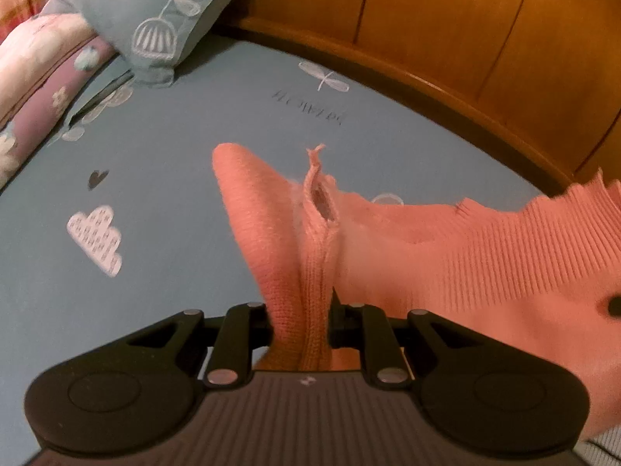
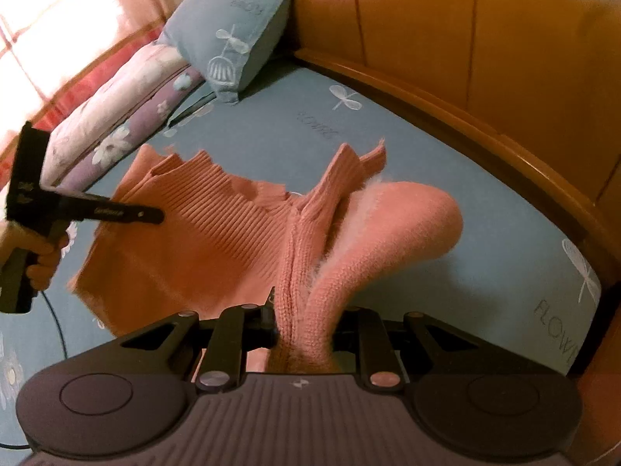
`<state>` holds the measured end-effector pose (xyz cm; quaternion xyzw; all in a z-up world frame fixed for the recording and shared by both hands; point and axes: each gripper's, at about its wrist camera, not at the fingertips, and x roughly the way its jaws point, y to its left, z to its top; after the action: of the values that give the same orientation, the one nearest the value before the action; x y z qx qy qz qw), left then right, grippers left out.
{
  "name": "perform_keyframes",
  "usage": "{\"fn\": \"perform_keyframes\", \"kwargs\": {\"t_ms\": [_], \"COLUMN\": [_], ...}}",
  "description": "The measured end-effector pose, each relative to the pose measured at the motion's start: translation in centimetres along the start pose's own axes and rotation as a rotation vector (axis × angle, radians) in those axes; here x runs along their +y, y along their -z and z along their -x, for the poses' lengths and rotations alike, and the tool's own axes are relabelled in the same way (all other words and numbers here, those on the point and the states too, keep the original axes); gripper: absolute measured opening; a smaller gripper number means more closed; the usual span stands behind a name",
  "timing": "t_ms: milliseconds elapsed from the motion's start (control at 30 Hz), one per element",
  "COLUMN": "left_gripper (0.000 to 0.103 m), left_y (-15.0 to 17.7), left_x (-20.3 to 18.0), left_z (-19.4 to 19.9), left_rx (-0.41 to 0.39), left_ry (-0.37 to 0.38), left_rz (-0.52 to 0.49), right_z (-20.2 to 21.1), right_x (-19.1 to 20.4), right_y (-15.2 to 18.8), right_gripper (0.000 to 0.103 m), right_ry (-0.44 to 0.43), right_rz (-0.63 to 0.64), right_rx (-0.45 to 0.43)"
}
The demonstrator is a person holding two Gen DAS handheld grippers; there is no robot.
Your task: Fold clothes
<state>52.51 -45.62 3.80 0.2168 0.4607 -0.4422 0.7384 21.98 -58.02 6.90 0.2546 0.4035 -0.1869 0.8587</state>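
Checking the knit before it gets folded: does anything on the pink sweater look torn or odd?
Yes. The pink sweater shows a small gaping hole beside the bunched seam above the left gripper, with a frayed strand sticking up. Blur hides whether it is a tear.

Warm, dim indoor light; fisheye warp and motion blur in both views.
Daylight is coming through the curtain at upper left of the right wrist view and is blowing out to near white there. The headboard is catching a soft glare along its top panels. The sheet is reading evenly lit, with weak shadows. The sweater is smearing at its edges in both views, and the pillow is looking soft. Straight lines are bowing towards the frame borders, and the corners are darkening to black.
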Motion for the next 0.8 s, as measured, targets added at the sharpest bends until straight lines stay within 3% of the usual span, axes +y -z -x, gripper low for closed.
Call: {"fn": "perform_keyframes", "kwargs": {"t_ms": [367,800], "left_gripper": [0.015,0.016], "left_y": [-5.2,-6.1], "left_x": [-2.7,-3.3], "left_z": [-4.5,-9.2], "left_rx": [-0.039,-0.016], "left_ry": [0.014,0.006], "left_rz": [-0.095,-0.121], "right_z": [-1.1,-3.4], "right_x": [-1.6,-3.8], "right_y": [0.6,3.2], "right_gripper": [0.022,0.022], "right_ry": [0.016,0.046], "right_rz": [-0.09,-0.216], "right_rx": [0.0,0.059]}}
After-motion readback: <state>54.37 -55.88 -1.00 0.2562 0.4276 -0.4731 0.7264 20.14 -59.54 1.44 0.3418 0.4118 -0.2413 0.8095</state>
